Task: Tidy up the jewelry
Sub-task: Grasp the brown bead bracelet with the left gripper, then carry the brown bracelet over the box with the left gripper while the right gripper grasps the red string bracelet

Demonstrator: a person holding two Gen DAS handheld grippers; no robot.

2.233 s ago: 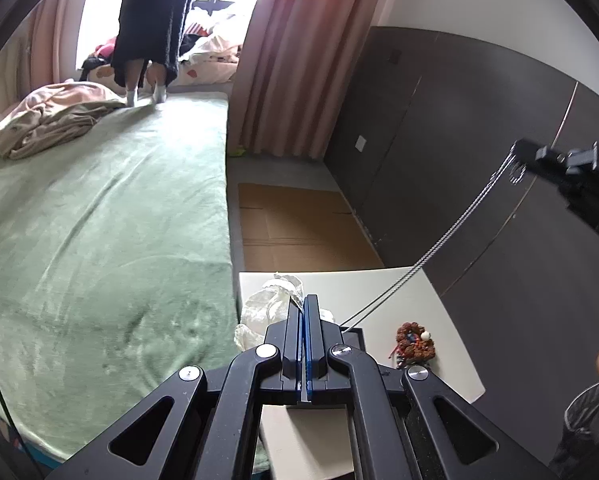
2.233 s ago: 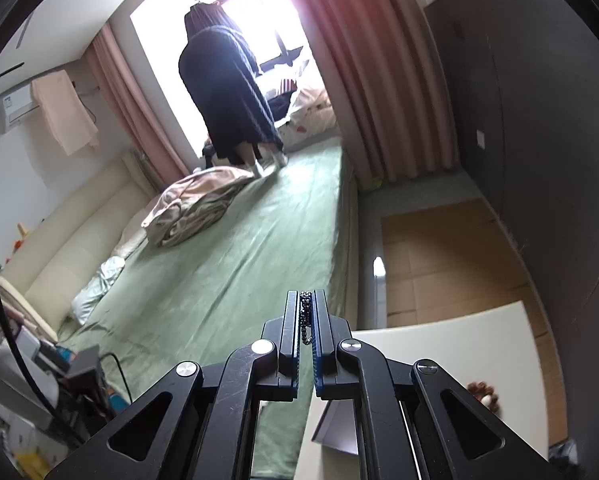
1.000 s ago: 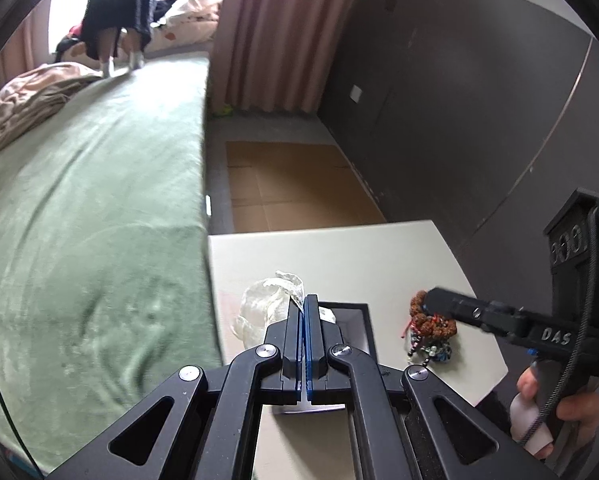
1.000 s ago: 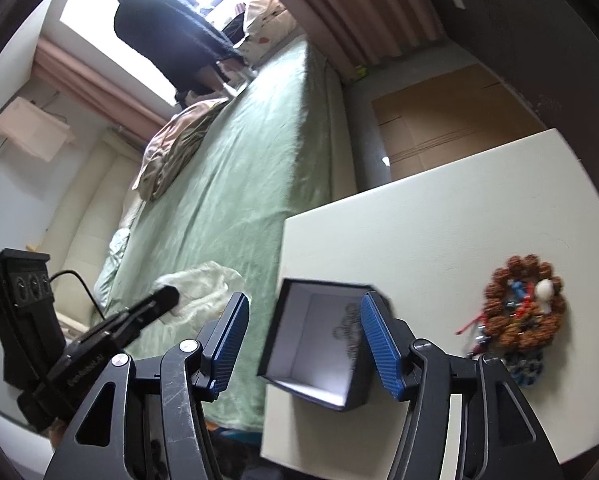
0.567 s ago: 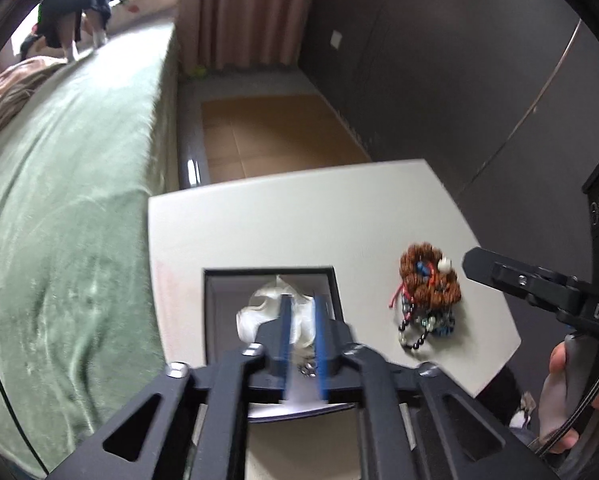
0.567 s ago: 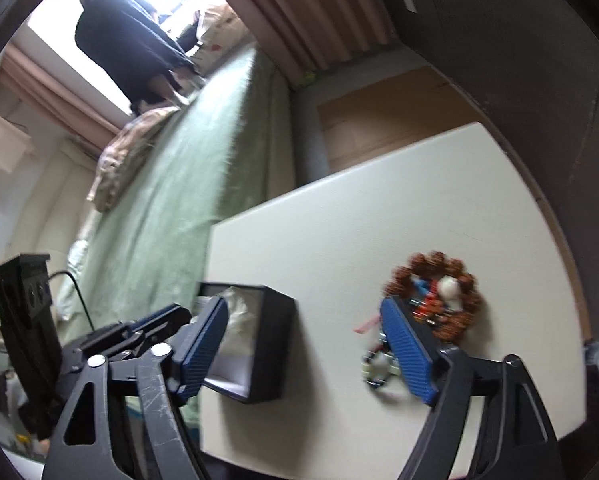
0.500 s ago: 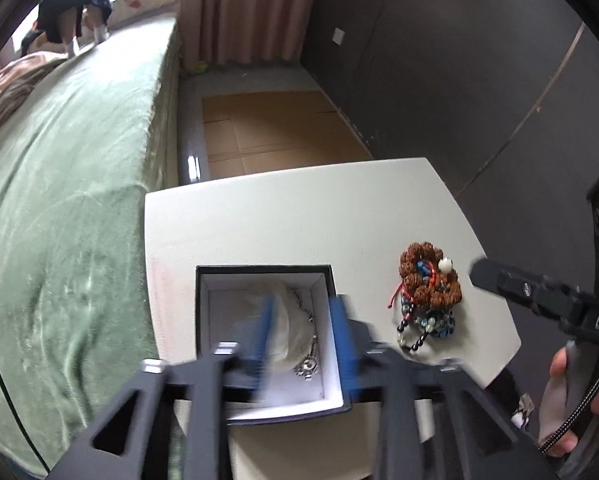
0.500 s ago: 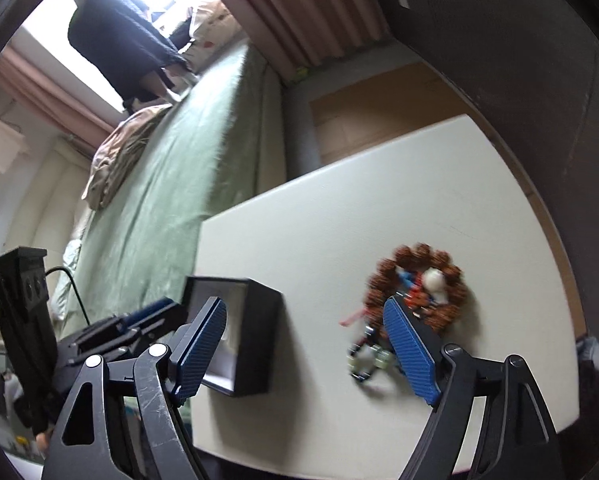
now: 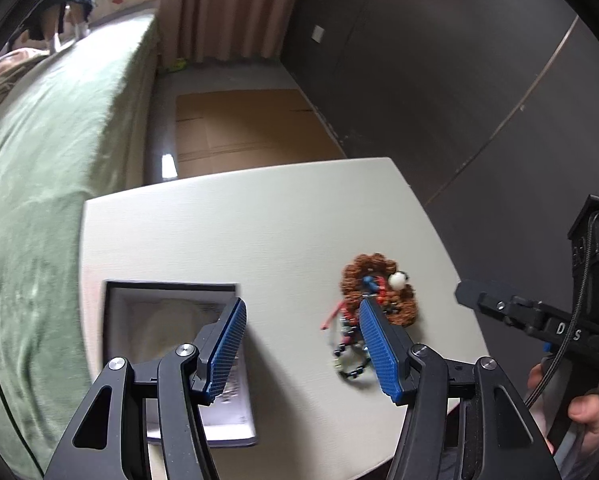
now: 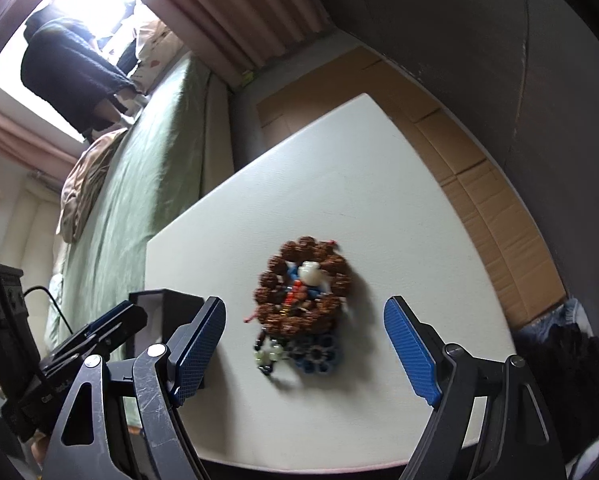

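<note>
Both hand-held grippers are hovering with jaws spread wide and empty over a white table [image 9: 259, 220]. The right hand-held gripper [image 10: 305, 344] is lining up on the bracelets [image 10: 301, 292], heaped near the table's right edge. The left hand-held gripper [image 9: 299, 344] is hanging between that heap and the open box [image 9: 171, 320] at the left edge. A clean pick likely means straddling one strand, not the whole tangle, and closing low.

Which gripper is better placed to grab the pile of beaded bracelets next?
Right. The right gripper is open with the bracelet pile centred between its fingers. The left gripper, also open, sits between the pile and the jewelry box.
</note>
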